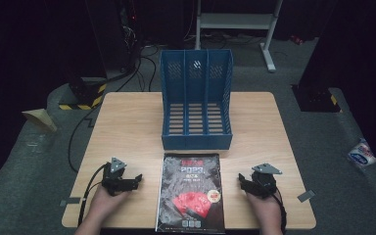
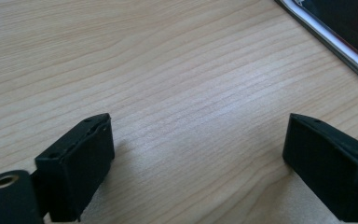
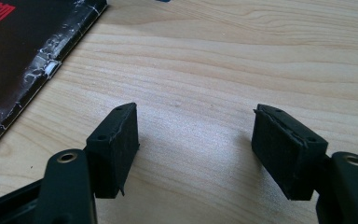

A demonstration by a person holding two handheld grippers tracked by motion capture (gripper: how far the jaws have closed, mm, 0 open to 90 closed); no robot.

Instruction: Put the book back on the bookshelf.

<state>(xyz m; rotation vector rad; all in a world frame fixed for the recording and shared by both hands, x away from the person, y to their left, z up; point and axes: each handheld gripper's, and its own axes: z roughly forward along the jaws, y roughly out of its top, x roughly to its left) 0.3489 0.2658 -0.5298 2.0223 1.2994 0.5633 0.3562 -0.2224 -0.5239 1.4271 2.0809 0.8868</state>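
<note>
Landmark: the magazine (image 1: 191, 193), lying flat at the near-centre of the wooden table (image 1: 127, 127), dark cover w/ red artwork and red title, its long side running away from the person. Near edge sits about at the table's near edge.

Left gripper (image 1: 136, 179) rests on the table just left of the magazine, jaws pointing twd its left edge, a gap of bare wood between. Person's left hand (image 1: 105, 203) holds it from behind. In the left gripper view the two black jaws stand wide apart w/ nothing but wood grain between them: released, holding nothing. Magazine's white-edged corner (image 2: 340, 32) shows at upper right of that view, apart from the jaws.

Right gripper (image 1: 241, 180) rests on the table just right of the magazine, jaws pointing twd its right edge, also not touching. Right hand (image 1: 267, 208) grips it from behind. In the right gripper view the jaws are parted, bare table between the pads: released, empty. Magazine's worn edge (image 3: 23, 56) runs along upper left of that view, clear of the jaws.

Beyond the magazine's far edge, just past a thin strip of table, stands a blue file rack (image 1: 196, 100) w/ three slots, open side facing the person, slots empty. Small grey tape bits lie at the table's near corners, well out from the magazine on both sides.
</note>
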